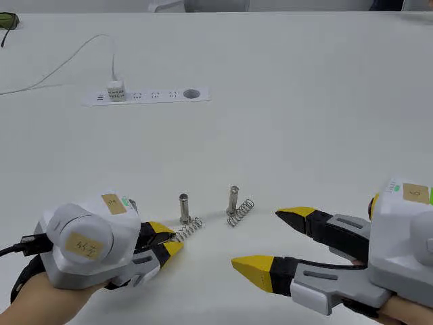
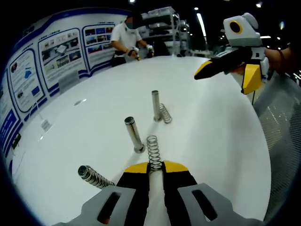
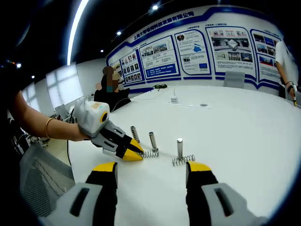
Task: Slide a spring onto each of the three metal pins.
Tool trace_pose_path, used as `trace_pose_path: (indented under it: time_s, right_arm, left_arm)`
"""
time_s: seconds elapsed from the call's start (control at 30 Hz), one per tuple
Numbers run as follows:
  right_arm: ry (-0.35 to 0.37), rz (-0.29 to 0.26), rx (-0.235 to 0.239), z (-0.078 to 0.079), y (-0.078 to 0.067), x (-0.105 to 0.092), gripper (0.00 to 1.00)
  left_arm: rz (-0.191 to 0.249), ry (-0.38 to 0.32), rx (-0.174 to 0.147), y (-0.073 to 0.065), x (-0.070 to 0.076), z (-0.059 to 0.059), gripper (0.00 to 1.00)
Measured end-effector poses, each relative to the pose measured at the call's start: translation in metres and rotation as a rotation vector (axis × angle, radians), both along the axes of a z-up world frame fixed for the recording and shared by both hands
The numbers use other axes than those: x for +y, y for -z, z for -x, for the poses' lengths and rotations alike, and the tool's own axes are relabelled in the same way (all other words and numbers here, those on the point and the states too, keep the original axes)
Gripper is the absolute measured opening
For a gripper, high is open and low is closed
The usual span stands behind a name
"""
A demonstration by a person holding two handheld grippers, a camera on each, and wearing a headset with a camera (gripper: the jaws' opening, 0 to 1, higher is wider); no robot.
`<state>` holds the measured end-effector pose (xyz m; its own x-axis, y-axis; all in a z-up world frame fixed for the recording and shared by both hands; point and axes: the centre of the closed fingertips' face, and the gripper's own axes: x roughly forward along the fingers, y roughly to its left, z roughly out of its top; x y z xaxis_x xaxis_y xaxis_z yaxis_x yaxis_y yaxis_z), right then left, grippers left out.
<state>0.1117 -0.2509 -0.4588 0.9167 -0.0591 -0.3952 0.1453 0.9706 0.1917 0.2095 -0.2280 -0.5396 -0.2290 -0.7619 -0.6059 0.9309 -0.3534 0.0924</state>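
Left hand-held gripper [image 2: 153,167] clamped on spring [image 2: 153,149], bare pin [image 2: 133,134] just ahead. Right hand-held gripper [image 1: 256,237] apart, empty. Sprung pin [image 2: 95,177] alongside: one done, two left.

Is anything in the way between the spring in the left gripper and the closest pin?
Nothing visible does. The spring, pinched by the left gripper, has its far end right by the closest pin.

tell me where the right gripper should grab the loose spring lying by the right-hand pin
Across the coils near mid-length, probably, leaving both ends free. The spring lies flat, one end by the base of the upright pin, so the open right gripper should come from its own side, away from the pin, jaws straddling the spring's width.
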Motion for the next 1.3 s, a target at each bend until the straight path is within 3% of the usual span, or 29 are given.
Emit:
trace_pose_path:
  time_s: [0.3,0.57,0.83,1.1,1.3]
  right_arm:
    - [0.006,-0.007,-0.007,-0.001,-0.003,-0.002,0.59]
    - [0.014,-0.026,-0.030,-0.004,-0.010,-0.002,0.56]
    - [0.029,-0.102,-0.075,-0.009,-0.017,0.000,0.49]
    - [0.042,-0.173,-0.125,-0.014,-0.025,0.003,0.44]
    - [0.051,-0.239,-0.169,-0.020,-0.032,0.005,0.40]
  left_arm:
    - [-0.003,-0.005,0.021,-0.005,0.009,0.007,0.09]
    - [0.046,-0.039,0.078,-0.023,0.015,0.012,0.09]
    - [0.130,-0.085,0.207,-0.051,0.017,0.021,0.09]
    - [0.195,-0.078,0.301,-0.071,0.017,0.032,0.09]
    - [0.238,-0.046,0.335,-0.085,0.017,0.042,0.09]
